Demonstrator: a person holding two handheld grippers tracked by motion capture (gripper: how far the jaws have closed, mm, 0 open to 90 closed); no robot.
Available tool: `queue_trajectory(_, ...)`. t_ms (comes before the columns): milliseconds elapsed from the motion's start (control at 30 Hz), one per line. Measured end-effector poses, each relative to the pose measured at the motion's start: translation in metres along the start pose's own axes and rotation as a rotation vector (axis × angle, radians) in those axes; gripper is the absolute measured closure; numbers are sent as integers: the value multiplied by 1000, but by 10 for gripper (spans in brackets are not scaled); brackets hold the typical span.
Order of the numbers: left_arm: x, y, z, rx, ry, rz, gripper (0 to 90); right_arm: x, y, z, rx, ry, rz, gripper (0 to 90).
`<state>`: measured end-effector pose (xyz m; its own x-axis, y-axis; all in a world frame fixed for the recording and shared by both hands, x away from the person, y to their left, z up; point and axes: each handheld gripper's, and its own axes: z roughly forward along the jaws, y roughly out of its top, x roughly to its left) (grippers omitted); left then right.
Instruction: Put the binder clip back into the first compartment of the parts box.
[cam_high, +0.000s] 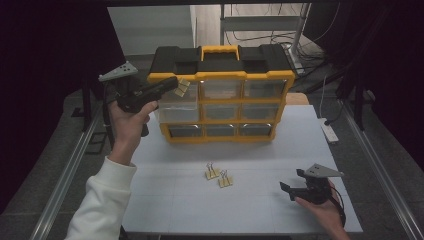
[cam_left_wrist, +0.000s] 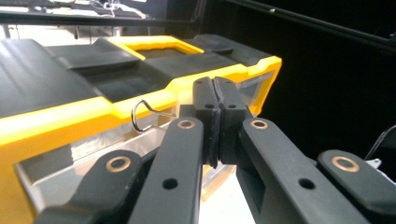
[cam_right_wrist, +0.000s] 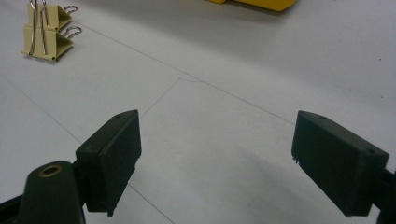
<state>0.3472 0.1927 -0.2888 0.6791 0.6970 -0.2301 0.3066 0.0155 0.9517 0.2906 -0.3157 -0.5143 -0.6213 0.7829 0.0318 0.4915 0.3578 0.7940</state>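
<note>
— Which step is this, do you reckon?

— Filing the clips away, I'd say. The left gripper (cam_high: 176, 86) is up at the top-left drawer (cam_high: 176, 100) of the yellow organizer (cam_high: 220, 102), its jaws pressed together on a beige binder clip (cam_high: 181, 88). In the left gripper view the pads meet with hardly a gap, and the clip's wire handle (cam_left_wrist: 140, 116) curls out to the left of them, just in front of the yellow rim.

— Is that drawer open?

— It looks pulled out a little (hard to be sure from where the high camera sits). The clip hangs right at its upper edge, not yet inside.

— So what does the next move call for?

— Getting the clip over the drawer's opening, then parting the jaws so it drops in. If it lets go too early, the clip could catch the yellow frame and tumble to the table (cam_high: 260, 150).

— And the other hand?

— The right gripper (cam_high: 292, 182) sits low at the near right of the table, jaws wide apart with nothing between them. Two more binder clips (cam_high: 219, 176) lie side by side in the middle of the table, to its left and well apart from it; the right gripper view has them at far left (cam_right_wrist: 44, 30). Likely those go next.
</note>
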Motion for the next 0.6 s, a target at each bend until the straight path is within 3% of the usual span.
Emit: queue_trajectory(600, 2, -9, 9, 48, 31, 22, 875, 0, 0, 0, 0, 0, -2, 160)
